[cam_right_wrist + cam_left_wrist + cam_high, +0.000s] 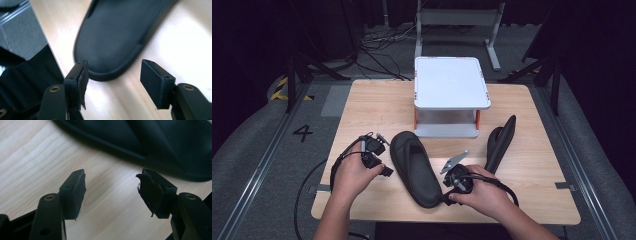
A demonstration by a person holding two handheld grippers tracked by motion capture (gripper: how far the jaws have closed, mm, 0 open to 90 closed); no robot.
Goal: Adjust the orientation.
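Two black slippers are on the wooden table (362,100), and neither is on the white two-tier rack (451,82) at the middle of the far edge, so the work looks barely begun. The near slipper (414,167) lies flat near the middle of the front edge. The second slipper (501,142) stands tipped on its side toward the right edge.

The left gripper (111,192) sits just left of the near slipper with its jaws apart and only bare wood between them. The right gripper (113,80) is at that slipper's heel end, its jaws also apart; the rounded end lies just ahead of them, ungripped.

The high view shows the rack and second slipper. The gripper views show the bare gaps between the pads.
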